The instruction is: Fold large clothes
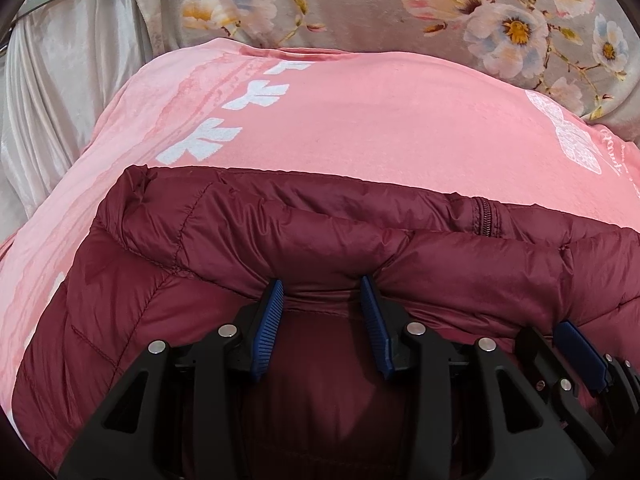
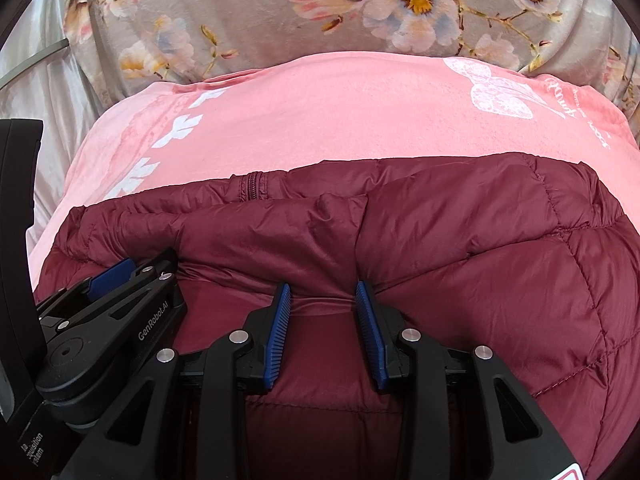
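Observation:
A maroon quilted puffer jacket (image 1: 248,224) (image 2: 472,240) lies on a pink sheet, folded over so that its top layer ends in a puffy edge. A zipper end (image 1: 484,216) (image 2: 253,186) shows at the jacket's far edge. My left gripper (image 1: 321,282) bites into that folded edge, its blue pads pressing a thick bunch of fabric that stretches taut between them. My right gripper (image 2: 323,286) grips the same edge just to the right in the same way. Each gripper shows in the other's view, side by side and close together.
The pink sheet (image 1: 360,120) (image 2: 320,120) with white prints covers the bed under the jacket. Beyond it lies a grey floral blanket (image 1: 360,0) (image 2: 240,20). White satin cloth (image 1: 52,88) hangs at the left.

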Action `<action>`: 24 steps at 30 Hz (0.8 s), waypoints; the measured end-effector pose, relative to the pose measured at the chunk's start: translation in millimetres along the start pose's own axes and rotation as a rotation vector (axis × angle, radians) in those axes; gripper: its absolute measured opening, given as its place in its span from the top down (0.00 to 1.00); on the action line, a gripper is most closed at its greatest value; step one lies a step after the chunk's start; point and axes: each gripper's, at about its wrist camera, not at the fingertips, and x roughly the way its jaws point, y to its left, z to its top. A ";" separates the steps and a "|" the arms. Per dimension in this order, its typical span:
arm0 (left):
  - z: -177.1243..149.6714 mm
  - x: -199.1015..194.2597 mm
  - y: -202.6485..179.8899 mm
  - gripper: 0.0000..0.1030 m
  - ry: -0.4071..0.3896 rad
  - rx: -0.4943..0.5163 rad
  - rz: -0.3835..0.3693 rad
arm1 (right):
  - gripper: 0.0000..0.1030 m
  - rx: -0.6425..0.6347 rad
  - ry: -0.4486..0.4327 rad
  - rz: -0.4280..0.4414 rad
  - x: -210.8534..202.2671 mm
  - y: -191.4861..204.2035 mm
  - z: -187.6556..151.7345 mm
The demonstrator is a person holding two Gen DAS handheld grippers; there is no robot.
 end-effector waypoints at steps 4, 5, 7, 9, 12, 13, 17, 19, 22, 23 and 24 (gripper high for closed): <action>-0.2 0.0 -1.8 0.60 -0.004 0.004 0.016 | 0.67 0.007 -0.008 -0.002 0.7 -1.6 0.4; -0.3 -0.3 -2.4 0.60 -0.005 0.006 0.020 | 0.68 0.010 -0.010 0.001 0.7 -2.4 0.4; -0.1 -0.8 -3.1 0.58 -0.006 0.009 0.029 | 0.68 0.013 -0.015 0.006 -0.2 -3.0 1.1; 0.1 -1.2 -3.7 0.57 -0.006 0.012 0.034 | 0.67 0.017 -0.021 0.017 -1.8 -3.6 1.7; -0.5 -7.5 3.2 0.51 -0.003 0.003 -0.011 | 0.65 0.024 -0.039 0.020 -13.6 -4.6 -0.4; -1.9 -13.4 8.6 0.49 0.001 -0.001 -0.030 | 0.65 0.020 -0.039 0.010 -27.1 -4.0 -4.4; -25.4 -61.0 39.0 0.38 -0.031 -0.004 -0.033 | 0.58 -0.030 -0.055 0.046 -77.3 1.0 -34.3; -42.1 -75.1 52.5 0.38 -0.020 -0.019 -0.018 | 0.58 -0.063 -0.041 0.035 -86.6 5.0 -48.3; -61.0 -81.3 65.8 0.38 0.013 -0.058 -0.036 | 0.58 -0.076 -0.017 0.049 -92.1 8.6 -67.4; -65.5 -82.8 67.6 0.38 0.010 -0.061 -0.035 | 0.58 -0.074 -0.014 0.051 -91.4 9.5 -71.7; -68.1 -83.6 67.6 0.38 0.005 -0.056 -0.030 | 0.58 -0.071 -0.011 0.049 -89.9 9.7 -74.7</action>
